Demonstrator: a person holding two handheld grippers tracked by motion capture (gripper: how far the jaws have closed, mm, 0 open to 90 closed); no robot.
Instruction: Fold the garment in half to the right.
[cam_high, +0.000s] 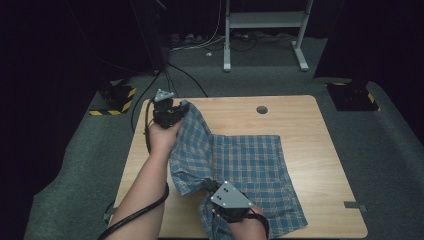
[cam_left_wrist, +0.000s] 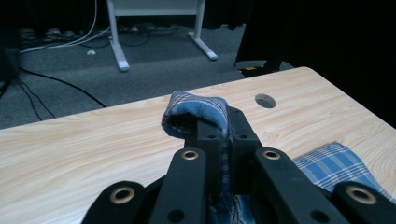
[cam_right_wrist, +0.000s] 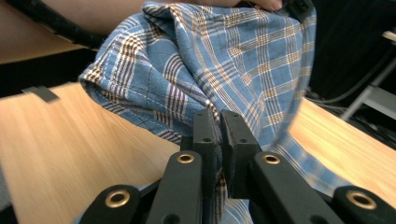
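Two grippers, both clamped on one blue plaid cloth (cam_high: 240, 165).

Nearest, at about 6 o'clock on the table (cam_high: 310, 130): right gripper (cam_high: 209, 186), jaws pinched tight on a hem of the cloth. In the right gripper view the fabric (cam_right_wrist: 210, 65) is caught between the two black jaws and fans up and away from them, so that edge hangs off the wood. Probably gripped on the hem because a stitched edge gives the pads something firm to bite.

Mid-table: the bulk of the cloth lies flat, from centre out toward 4 o'clock, with its near corner close to the front edge. The flat part anchors the piece while the left side is raised.

Farther, at about 10 o'clock: left gripper (cam_high: 177, 111), also squeezed onto fabric. In the left gripper view a folded corner (cam_left_wrist: 198, 109) loops over the jaw tips, with bare table under and beyond it. The cloth runs as a slack band from this grip down to the right one.

Judgement: two pinch points on one side, both raised, look like a setup for carrying that side across for a fold, or for shaking it flat. I can't tell which.

Containers: none on the table. The round cable hole (cam_high: 262, 109) at about 12 o'clock has nothing through it.

Beyond the table: grey carpet, the white legs of a desk frame (cam_high: 265, 30) and loose cables (cam_high: 195, 42).
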